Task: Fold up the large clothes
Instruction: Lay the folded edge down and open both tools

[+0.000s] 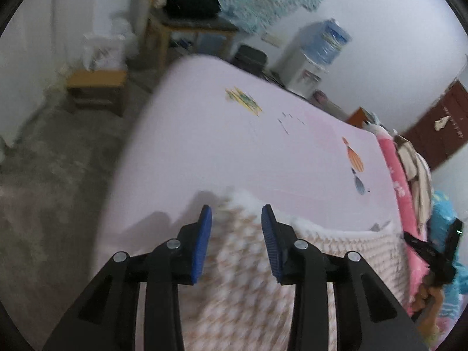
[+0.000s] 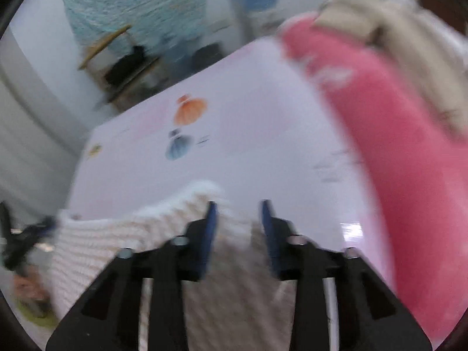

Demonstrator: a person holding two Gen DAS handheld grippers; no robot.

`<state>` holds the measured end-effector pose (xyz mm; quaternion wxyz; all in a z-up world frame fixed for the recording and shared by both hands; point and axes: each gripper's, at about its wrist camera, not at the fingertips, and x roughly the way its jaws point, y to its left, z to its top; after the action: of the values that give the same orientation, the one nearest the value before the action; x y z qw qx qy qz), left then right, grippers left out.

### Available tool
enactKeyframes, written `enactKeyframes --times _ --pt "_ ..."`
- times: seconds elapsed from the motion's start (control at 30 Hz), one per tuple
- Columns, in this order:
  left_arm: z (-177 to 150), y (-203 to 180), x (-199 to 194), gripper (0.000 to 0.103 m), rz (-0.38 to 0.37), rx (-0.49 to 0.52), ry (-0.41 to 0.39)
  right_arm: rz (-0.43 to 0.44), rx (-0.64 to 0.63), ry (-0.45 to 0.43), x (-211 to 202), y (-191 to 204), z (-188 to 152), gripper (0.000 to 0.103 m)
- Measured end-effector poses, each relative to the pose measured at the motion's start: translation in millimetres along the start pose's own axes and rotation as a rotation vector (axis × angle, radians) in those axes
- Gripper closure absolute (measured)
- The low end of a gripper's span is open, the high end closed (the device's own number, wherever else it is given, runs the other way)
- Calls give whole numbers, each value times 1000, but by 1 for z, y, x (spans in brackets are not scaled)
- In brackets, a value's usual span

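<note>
A large beige-and-white patterned fleece garment [image 1: 242, 263] lies on a pale pink bed sheet [image 1: 234, 146]. My left gripper [image 1: 236, 213] is open, its blue pads standing apart over the garment's white fuzzy far edge. My right gripper [image 2: 239, 207] is open too, over the same garment [image 2: 122, 239] at its far edge. The right gripper also shows at the right edge of the left wrist view [image 1: 433, 257]. The left gripper shows blurred at the left edge of the right wrist view [image 2: 20, 245]. Both views are motion-blurred.
A pink rolled blanket [image 2: 395, 161] with a beige cloth [image 2: 409, 58] on it lies along the bed's right side. Beyond the bed stand a water dispenser [image 1: 316, 58], a wooden table [image 1: 187, 29] and a small stool [image 1: 96, 87]. Grey floor lies left of the bed.
</note>
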<state>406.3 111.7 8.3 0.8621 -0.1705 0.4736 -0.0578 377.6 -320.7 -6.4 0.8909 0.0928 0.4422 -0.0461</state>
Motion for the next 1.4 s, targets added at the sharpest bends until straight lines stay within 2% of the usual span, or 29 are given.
enactKeyframes --times 0.07,0.13,0.17,0.3,0.37,0.47,0.53,0.6,0.63,0.7,0.77,0.83,0.87,0.93,0.97,1.03,1.1,1.17,1.2,1.27,1.37,1.4 --pt "-11 -9 -29 69 -56 39 -31 33 -37 -40 -32 6 -20 62" --pt "-31 -27 -49 68 -127 105 -22 58 -106 -50 -62 25 -51 61" --pt "-47 -42 -58 68 -173 164 -9 72 -139 -53 -73 36 -66 60" --pt "-117 -94 -73 68 -269 381 59 92 -253 -49 -97 78 -131 55" --pt "-146 -109 -68 67 -245 450 60 63 -268 -36 -93 82 -149 54" --pt "-181 -122 -38 65 -51 550 71 -2 -280 36 -58 85 -168 51" --pt "-188 -117 -32 65 -49 521 62 -30 -283 28 -57 89 -176 51" --pt "-189 -121 -48 66 20 537 24 -69 -308 1 -77 103 -177 51" --pt "-190 -120 -57 66 15 547 2 -55 -326 -26 -91 112 -183 51" --pt "-198 -117 -79 65 -63 540 -23 -16 -369 -58 -107 127 -195 51" --pt "-210 -111 -83 62 -53 539 -17 13 -402 -61 -112 143 -216 51" --pt "-227 -101 -60 62 50 540 40 14 -413 8 -88 150 -235 50" --pt "-229 -98 -51 62 72 529 61 -1 -414 12 -78 150 -242 48" --pt "-232 -87 -50 62 57 474 62 -13 -413 8 -83 153 -246 48" --pt "-231 -86 -58 62 44 454 61 -21 -407 9 -91 154 -244 48" --pt "-232 -79 -79 61 16 427 13 -4 -421 -48 -114 155 -247 47" --pt "-238 -66 -83 54 29 407 -10 11 -431 -58 -116 153 -254 45" --pt "-241 -49 -63 54 59 367 32 11 -422 21 -93 149 -268 45" --pt "-243 -43 -66 53 34 356 -9 32 -401 4 -91 144 -273 45" --pt "-241 -46 -69 53 35 353 12 51 -374 28 -94 139 -268 45" --pt "-229 -35 -89 53 14 313 -49 10 -318 -68 -122 117 -251 43" --pt "-225 -26 -93 49 22 285 -68 -4 -296 -88 -125 107 -246 43"
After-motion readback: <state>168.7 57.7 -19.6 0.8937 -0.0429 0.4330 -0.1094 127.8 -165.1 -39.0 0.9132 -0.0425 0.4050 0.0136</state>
